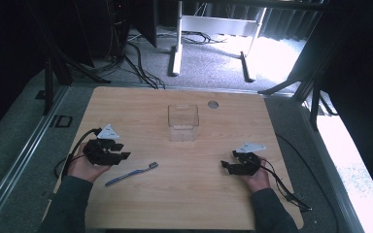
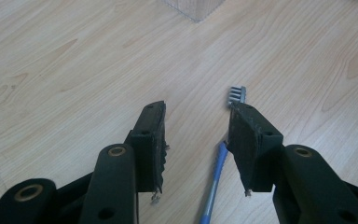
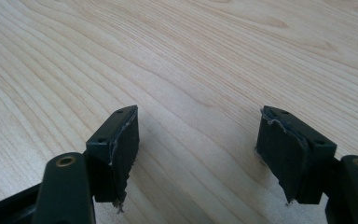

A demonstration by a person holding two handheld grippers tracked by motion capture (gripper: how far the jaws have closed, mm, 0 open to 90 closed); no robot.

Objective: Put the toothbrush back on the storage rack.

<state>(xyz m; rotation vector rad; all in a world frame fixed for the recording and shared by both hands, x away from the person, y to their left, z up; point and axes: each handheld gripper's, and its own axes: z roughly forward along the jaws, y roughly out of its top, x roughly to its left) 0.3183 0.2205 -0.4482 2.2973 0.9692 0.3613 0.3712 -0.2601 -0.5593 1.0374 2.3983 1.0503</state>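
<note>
A: Left gripper [image 1: 122,151] low at the table's [image 1: 184,204] left side, fingers [image 2: 151,135] spread apart, gripping nothing. Blue toothbrush [image 1: 131,174] flat on the wood just beside it, bristle head toward the middle of the table.

B: Seen along the left gripper, handle [image 2: 213,182] running up between the two fingers, bristle head [image 2: 237,94] peeking past the tip of one. Lined up nicely, not yet touched.

A: Right gripper [image 1: 227,167] parked over on the right, also spread wide, bare wood between its fingers [image 3: 116,144].

B: Handling? Probably light, stiff plastic, thin and smooth, lying flush with the wood. Likely to slip or roll under a careless pinch.

A: Best bet the middle of the handle, across its narrow width, fingers down close to the surface. Away from the bristles.

B: Room to move? Plenty. Clear plastic container [image 1: 183,122] standing upright, well apart, toward the far edge. Open wood between it and the toothbrush.

A: Near edge of the table close behind the hands, though. Small round grommet [image 1: 213,104] by the far edge, out of the way.
</note>
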